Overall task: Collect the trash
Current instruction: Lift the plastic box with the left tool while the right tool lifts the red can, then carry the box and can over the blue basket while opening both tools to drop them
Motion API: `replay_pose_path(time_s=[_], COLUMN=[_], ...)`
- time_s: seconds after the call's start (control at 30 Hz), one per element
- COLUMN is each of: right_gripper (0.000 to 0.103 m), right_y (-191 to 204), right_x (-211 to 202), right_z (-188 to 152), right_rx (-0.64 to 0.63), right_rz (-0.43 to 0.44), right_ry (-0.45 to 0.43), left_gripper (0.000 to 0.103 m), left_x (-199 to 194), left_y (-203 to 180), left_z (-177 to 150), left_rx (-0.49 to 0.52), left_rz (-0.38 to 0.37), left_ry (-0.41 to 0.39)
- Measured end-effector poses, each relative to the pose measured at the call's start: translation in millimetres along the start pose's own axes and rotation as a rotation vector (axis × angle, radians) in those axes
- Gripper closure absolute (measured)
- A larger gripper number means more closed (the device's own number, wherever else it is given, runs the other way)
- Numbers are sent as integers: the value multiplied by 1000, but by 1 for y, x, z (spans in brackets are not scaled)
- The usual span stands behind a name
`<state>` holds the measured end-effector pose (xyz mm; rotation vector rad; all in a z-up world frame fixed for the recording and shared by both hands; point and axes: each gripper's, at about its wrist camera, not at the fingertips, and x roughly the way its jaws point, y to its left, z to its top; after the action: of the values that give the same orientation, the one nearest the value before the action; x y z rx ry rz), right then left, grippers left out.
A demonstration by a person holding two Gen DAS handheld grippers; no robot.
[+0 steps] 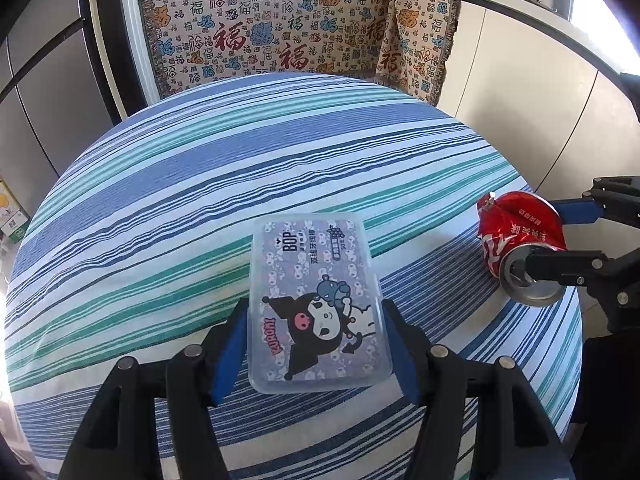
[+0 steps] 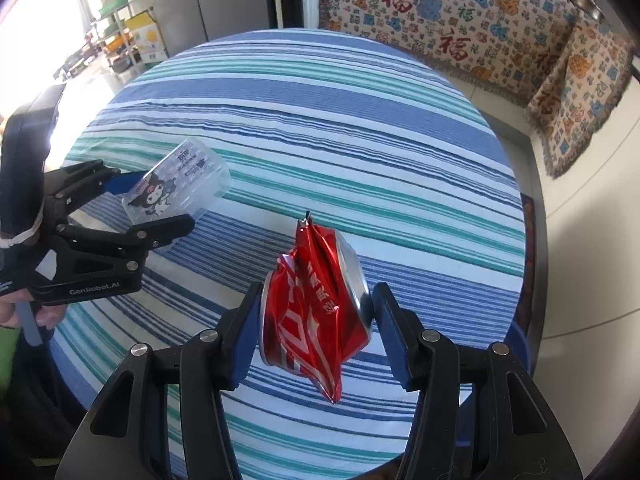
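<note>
My left gripper [image 1: 316, 344] is shut on a clear plastic floss-pick box [image 1: 316, 308] with a purple Kuromi label, held above the striped tablecloth [image 1: 200, 184]. It also shows in the right wrist view, where the left gripper [image 2: 160, 200] holds the box [image 2: 180, 180] at the left. My right gripper [image 2: 316, 320] is shut on a crushed red soda can [image 2: 316, 308], held above the table. In the left wrist view the can [image 1: 520, 240] sits between the right gripper's fingers [image 1: 560, 268] at the right edge.
The round table [image 2: 320, 120] has a blue, green and white striped cloth. A patterned blanket [image 1: 280, 28] covers a seat behind it. A white counter [image 1: 520, 80] stands at the right. Shelves and boxes [image 2: 140, 36] stand at the far left.
</note>
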<state>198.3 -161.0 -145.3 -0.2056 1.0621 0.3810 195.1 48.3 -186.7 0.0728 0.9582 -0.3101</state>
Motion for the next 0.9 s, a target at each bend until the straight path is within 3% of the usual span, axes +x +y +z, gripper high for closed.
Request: replay_pose_path(time_s=[0.13,0.33,0.53,0.9], right_gripper=[47,47,47,47], right_y=[-9,-55,-130,-247], right_x=[-12,-43,-83,-101], right_z=[-7,-31,-77,-159], right_rx=[45,175,329,536], right_rz=[-1,-12,-86,-205], right_ry=[-33,-88,-133,-122], left_gripper=[40,40,40,40], left_x=[-6,-33,-43,2], left_y=[-1,-26,-103,-287], left_z=[0,11,40,91], left_rx=[-18,-40,24,220], left_rz=[-6,-129,-274,-415], left_ry=[-21,-73,-89,-52])
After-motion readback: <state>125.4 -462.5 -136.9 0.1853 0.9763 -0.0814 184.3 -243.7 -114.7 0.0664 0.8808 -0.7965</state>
